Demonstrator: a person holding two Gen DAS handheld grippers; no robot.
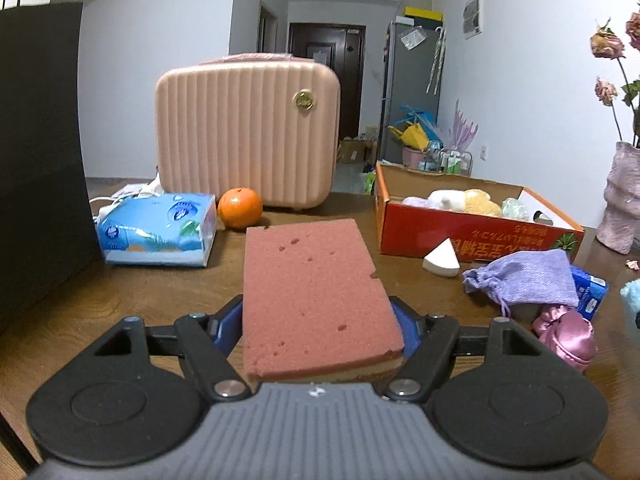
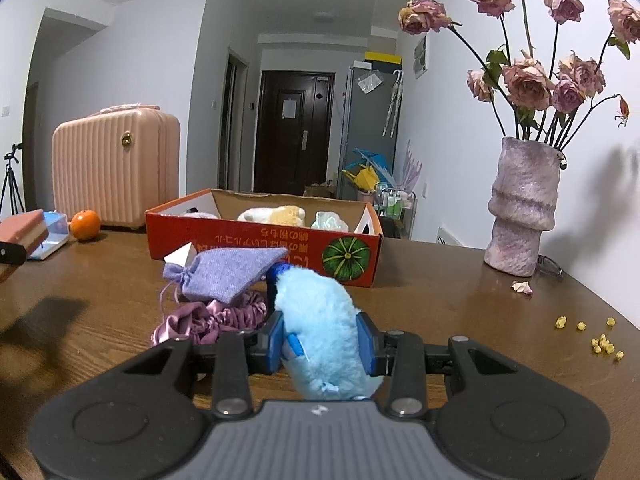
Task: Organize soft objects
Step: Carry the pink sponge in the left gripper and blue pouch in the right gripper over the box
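The table (image 1: 132, 312) fills the scene, with the pink case (image 1: 248, 128) standing at the far side. Right of it sits the red box (image 1: 472, 236), open-topped, soft things already inside. Now the sponge (image 1: 316, 304): it's lifted off the table, flat, clamped by its two long sides in the left gripper (image 1: 320, 328), jaws about halfway apart and pressing on it; its far end sticks out ahead toward the orange (image 1: 240, 208). The box lies far and right of that gripper. Over in the right wrist view, the right gripper (image 2: 322, 342) is squeezed tight on the blue plush (image 2: 320, 320), which stands up between the pads. Just ahead and left of it lie the purple pouch (image 2: 232, 274) and the scrunchie (image 2: 212, 320), the box right behind them.
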